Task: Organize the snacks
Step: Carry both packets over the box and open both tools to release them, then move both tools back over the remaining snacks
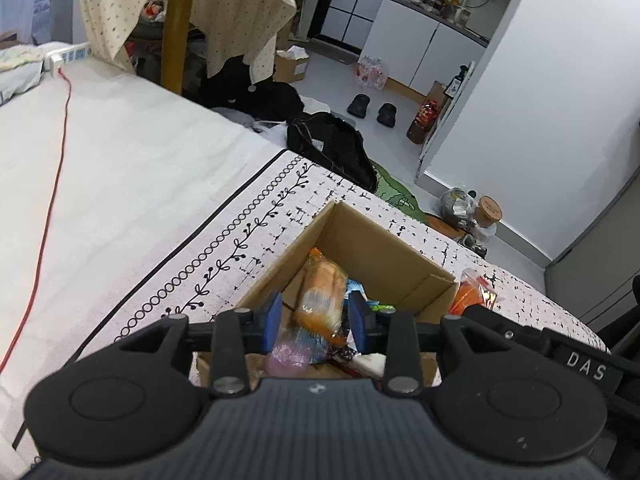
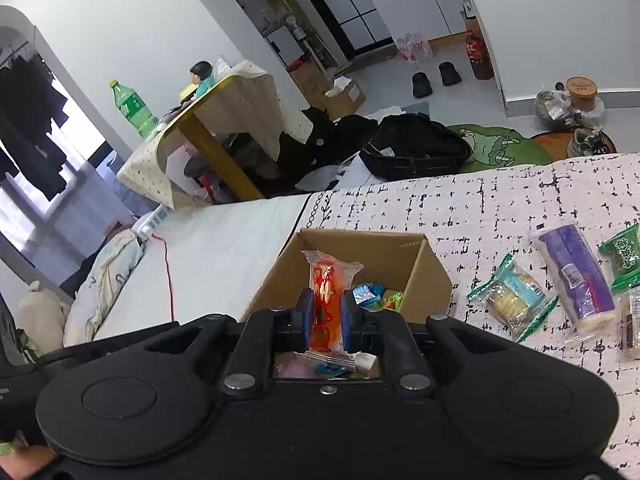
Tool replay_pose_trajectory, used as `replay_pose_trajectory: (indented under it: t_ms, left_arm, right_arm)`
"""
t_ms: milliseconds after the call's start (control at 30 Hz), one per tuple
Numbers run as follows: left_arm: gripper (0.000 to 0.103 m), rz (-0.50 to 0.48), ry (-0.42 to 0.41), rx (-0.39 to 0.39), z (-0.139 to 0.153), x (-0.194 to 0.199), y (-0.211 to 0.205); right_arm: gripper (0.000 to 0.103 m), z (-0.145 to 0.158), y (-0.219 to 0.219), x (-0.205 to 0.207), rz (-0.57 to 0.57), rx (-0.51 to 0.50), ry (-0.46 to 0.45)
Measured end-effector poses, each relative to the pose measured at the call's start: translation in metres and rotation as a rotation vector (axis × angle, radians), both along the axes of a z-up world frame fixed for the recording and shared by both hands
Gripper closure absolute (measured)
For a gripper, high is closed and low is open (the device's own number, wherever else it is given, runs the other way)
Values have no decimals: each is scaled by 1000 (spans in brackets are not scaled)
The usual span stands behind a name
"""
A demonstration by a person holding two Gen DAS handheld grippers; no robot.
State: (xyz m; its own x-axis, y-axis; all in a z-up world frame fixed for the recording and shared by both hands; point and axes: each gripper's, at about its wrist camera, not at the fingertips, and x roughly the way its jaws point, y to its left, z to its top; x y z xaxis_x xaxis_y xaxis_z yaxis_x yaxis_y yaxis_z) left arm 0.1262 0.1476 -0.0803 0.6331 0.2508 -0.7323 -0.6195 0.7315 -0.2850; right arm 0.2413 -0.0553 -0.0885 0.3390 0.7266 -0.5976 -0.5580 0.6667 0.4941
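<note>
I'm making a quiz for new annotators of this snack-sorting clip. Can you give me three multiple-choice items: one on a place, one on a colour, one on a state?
1. The box stands on:
A. a shelf
B. the patterned blanket
C. a chair

2. The long packet lying right of the box is:
A. yellow
B. black
C. purple

3. The jaws of the right gripper are:
A. wide open and empty
B. shut on a red packet
C. shut on a bottle

Answers:
1 B: the black-and-white blanket shows all around the box's base.
2 C: its wrapper is purple with white ends.
3 B: the blue pads press on both sides of the red packet above the box.
</note>
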Motion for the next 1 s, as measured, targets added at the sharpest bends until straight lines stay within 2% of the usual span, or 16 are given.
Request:
replay_pose_trajectory:
  t_ms: [133, 233, 300, 333, 367, 433, 533, 600, 667, 733, 800, 867, 1000]
  left_arm:
    - [58, 24, 0, -2, 1, -6, 1]
    - [55, 29, -10, -3, 4, -10, -1]
    - [51, 36, -12, -2, 6, -12, -1]
    - [47, 39, -11, 0, 7, -13, -2]
    - [45, 44, -10, 2, 8, -14, -2]
    - [35, 49, -9, 5, 10, -16, -2]
    - [24, 43, -5, 35, 13, -18, -6]
    - [20, 59, 3, 33, 13, -21, -8]
    - [19, 58, 10, 4, 12, -22, -9]
    - [18, 62, 22, -4, 12, -21, -10]
    - [17, 61, 23, 11, 14, -21, -15]
    - [13, 39, 15, 35, 16, -20, -24]
    - [0, 26, 14, 89, 16, -16, -37]
  right_arm:
    - [89, -2, 3, -3, 11, -3, 8]
    - [88, -1, 6, -4, 30, 0, 8]
    - [83, 1, 8, -5, 52, 2, 6]
    - [76, 3, 8, -5, 55, 3, -3]
    - [63, 5, 7, -6, 55, 5, -14]
    - [49, 10, 2, -7, 34, 6, -37]
    - [44, 12, -8, -4, 9, 4, -30]
    - [36, 11, -13, -2, -3, 4, -16]
    - [24, 11, -18, -2, -11, -6, -20]
    - [19, 12, -22, -4, -16, -15, -36]
    - [16, 13, -25, -4, -7, -25, -51]
    - [9, 16, -27, -6, -3, -37, -68]
    - [2, 20, -33, -10, -11, -72, -127]
